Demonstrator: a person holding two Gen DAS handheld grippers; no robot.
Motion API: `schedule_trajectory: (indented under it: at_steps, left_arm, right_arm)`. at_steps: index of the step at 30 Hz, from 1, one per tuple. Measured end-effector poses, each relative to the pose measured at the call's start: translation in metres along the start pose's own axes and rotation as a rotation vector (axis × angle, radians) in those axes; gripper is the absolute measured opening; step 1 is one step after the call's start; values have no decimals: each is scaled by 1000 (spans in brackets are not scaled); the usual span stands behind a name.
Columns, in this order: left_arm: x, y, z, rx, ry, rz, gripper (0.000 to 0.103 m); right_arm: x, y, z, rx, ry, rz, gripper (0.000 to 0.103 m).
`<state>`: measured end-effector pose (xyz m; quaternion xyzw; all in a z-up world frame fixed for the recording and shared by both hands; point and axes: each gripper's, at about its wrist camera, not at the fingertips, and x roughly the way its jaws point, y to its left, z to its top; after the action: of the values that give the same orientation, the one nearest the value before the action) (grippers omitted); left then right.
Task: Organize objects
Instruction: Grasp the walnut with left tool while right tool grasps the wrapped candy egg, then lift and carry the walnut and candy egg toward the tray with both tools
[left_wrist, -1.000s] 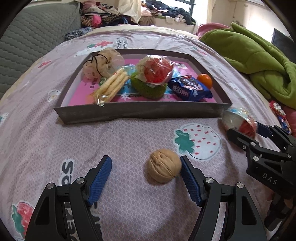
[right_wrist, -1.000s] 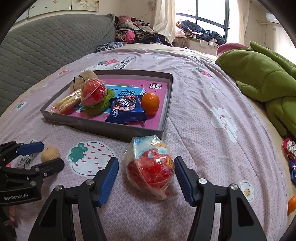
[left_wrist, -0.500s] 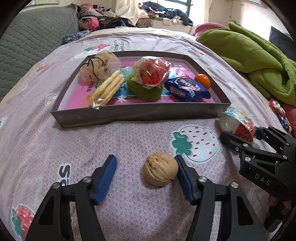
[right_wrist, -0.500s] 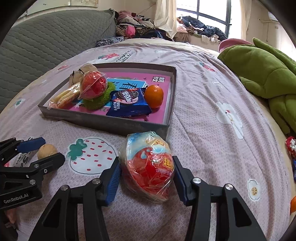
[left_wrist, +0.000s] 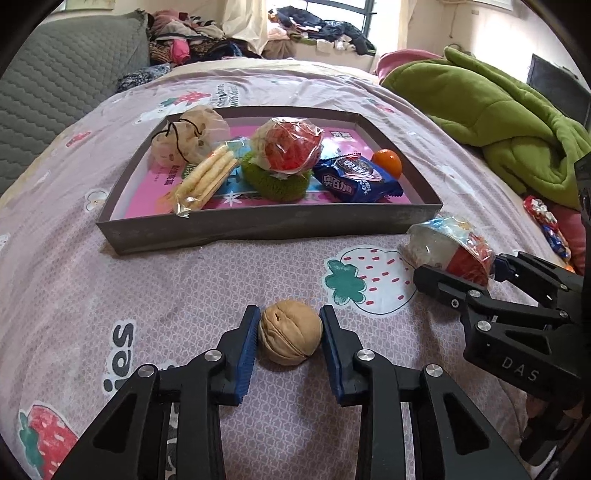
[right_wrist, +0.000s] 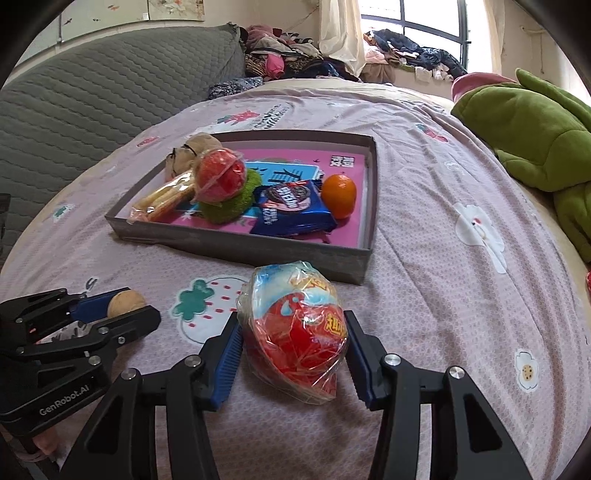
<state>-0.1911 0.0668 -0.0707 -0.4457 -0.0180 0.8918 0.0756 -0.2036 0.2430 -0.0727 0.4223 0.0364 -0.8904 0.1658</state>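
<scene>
Currently: left gripper (left_wrist: 289, 338) pinching walnut (left_wrist: 290, 331); right gripper (right_wrist: 292, 354) pinching wrapped snack (right_wrist: 295, 332), beside tray (right_wrist: 236, 248) near corner. Lift both clear of tray wall before release.

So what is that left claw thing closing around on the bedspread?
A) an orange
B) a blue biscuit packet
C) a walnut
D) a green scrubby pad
C: the left gripper has its blue pads against both sides of the walnut, which sits on the bedspread in front of the tray; the orange, the blue biscuit packet and the green pad all lie inside the tray.
</scene>
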Motion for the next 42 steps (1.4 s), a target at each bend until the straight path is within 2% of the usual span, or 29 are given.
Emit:
schedule_trajectory:
  at_steps: [17,42]
  left_arm:
    - [-11,3,-7,2,-1,34,33]
    - [-52,16,-8,-25,-52,60,33]
  right_arm:
    - [-6,18,-2,-7,0,38,52]
    - [-48,45,-1,-43,-80,82,52]
